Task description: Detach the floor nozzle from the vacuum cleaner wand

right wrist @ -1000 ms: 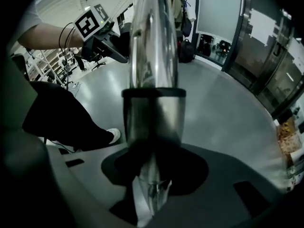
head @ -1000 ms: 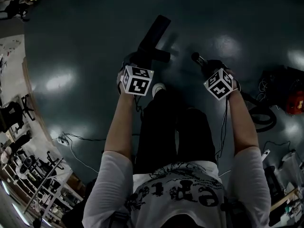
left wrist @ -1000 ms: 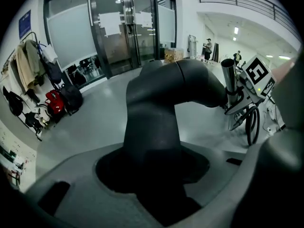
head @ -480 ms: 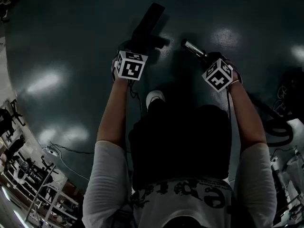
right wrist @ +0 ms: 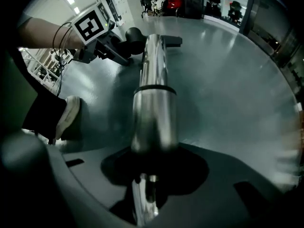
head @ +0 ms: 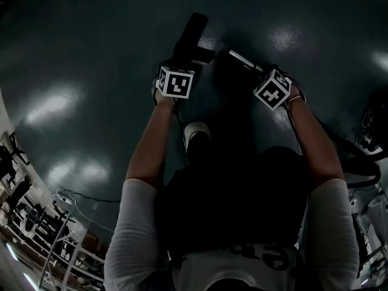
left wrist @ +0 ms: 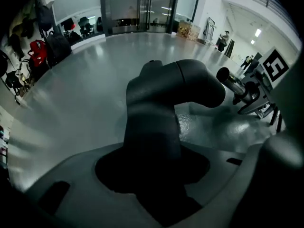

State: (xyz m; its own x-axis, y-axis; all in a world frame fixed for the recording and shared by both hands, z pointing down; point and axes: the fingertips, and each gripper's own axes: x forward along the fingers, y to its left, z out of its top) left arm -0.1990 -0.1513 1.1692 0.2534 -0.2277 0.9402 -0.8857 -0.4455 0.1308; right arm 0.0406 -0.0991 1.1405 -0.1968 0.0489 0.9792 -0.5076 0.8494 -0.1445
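Clamping floor nozzle (left wrist: 175, 87) by its neck in L gripper (left wrist: 152, 175), pinching chrome wand (right wrist: 154, 103) in R gripper (right wrist: 149, 175); holding the two apart, w/ wand's free end just right of nozzle elbow, long axis pointing fwd.

Glossy dark grey floor (head: 73, 53) with pale light patches. Thin black cable (head: 79, 194) trailing across it near metal wire racks (head: 45, 238). Red bag (left wrist: 37, 49) among dark bags by the wall, glass doors (left wrist: 137, 6) beyond.

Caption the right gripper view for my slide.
Right gripper clamped on the silver vacuum wand, whose far end lies beside the black floor nozzle held in the left gripper.
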